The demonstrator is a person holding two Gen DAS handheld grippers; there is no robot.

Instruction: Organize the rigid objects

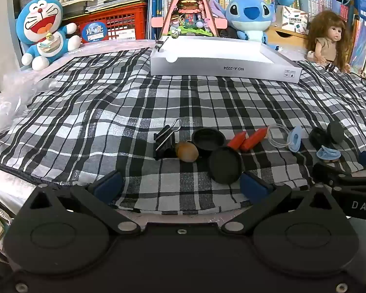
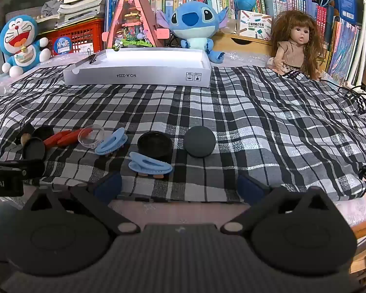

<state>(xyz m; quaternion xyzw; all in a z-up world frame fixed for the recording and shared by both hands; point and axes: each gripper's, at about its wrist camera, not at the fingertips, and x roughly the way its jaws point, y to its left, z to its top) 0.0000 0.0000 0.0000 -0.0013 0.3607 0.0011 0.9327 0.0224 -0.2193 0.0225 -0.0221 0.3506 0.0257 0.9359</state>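
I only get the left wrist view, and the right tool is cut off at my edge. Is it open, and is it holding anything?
Observer: It's open. The right tool holds nothing.
Operator: What are the two black things at my far right?
Observer: One is a cap lying hollow side up. The other is a round disc beside it, and they don't touch.
Operator: What lies nearest that tool?
Observer: A blue clip, just ahead of it on the near side of the cap.

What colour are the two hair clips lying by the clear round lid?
Light blue; both hair clips show best in the right wrist view, next to the clear lid.
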